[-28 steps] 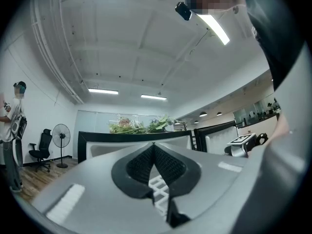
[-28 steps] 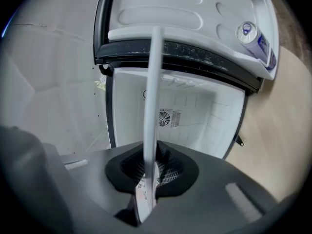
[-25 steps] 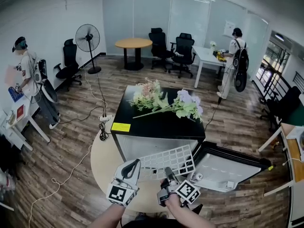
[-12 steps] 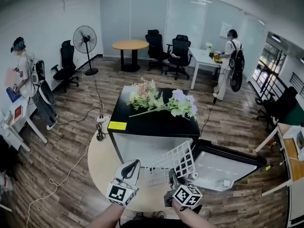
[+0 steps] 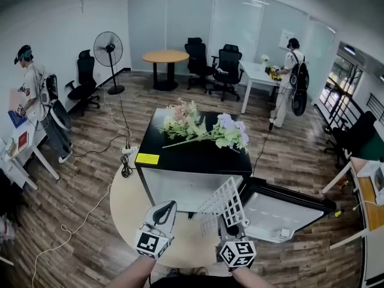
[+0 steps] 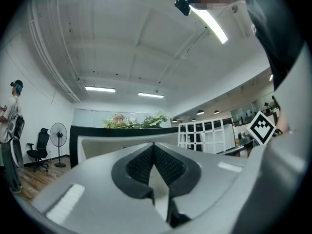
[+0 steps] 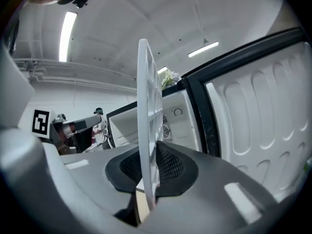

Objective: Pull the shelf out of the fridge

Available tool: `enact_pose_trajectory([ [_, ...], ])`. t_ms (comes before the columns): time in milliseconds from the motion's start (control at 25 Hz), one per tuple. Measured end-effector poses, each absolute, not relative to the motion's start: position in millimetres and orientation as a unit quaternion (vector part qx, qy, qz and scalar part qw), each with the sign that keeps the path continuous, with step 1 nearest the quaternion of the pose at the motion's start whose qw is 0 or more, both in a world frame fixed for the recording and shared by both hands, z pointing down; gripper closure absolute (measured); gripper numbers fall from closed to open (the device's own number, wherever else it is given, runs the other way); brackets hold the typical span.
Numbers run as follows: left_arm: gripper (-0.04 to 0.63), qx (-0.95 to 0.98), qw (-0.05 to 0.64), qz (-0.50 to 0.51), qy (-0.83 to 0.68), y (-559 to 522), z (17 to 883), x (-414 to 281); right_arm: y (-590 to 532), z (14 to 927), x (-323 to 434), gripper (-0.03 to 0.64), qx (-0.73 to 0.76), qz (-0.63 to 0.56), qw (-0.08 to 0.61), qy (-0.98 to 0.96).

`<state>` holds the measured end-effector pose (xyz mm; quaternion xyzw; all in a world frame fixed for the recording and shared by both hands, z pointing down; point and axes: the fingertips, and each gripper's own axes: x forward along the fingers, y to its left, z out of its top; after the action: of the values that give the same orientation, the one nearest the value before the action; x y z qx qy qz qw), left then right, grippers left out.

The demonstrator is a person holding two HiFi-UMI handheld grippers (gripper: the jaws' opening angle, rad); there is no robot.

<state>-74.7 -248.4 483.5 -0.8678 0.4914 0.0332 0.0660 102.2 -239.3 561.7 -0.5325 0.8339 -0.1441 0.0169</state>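
Near side of open fridge (image 5: pixel 195 161): right gripper (image 7: pixel 146 179) clamped on tilted white grid shelf (image 5: pixel 223 203); left gripper (image 6: pixel 153 147) just left, jaws together, empty.

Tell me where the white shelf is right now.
Head view, lower centre-right: the shelf stands tilted in front of the open fridge, pinched by the right gripper, with the fridge door to its right.

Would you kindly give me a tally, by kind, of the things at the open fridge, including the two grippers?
fridge: 1
wire shelf: 1
flower bunch: 1
grippers: 2 (left gripper, jaws together and empty; right gripper, clamped on the wire shelf)
Total: 5
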Motion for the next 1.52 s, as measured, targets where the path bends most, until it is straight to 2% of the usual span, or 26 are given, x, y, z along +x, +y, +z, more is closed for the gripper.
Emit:
enact_pose_trajectory([
  [560,0.595,-0.872,0.075,0.008,0.484,-260,496,-68,-237,535,124,0.580,-0.552,-0.021,-0.021,0.834],
  [1520,0.595,-0.869,0.070,0.008,0.490,-278,498,-75,-246,513,134,0.580,-0.572,0.025,-0.015,0.820],
])
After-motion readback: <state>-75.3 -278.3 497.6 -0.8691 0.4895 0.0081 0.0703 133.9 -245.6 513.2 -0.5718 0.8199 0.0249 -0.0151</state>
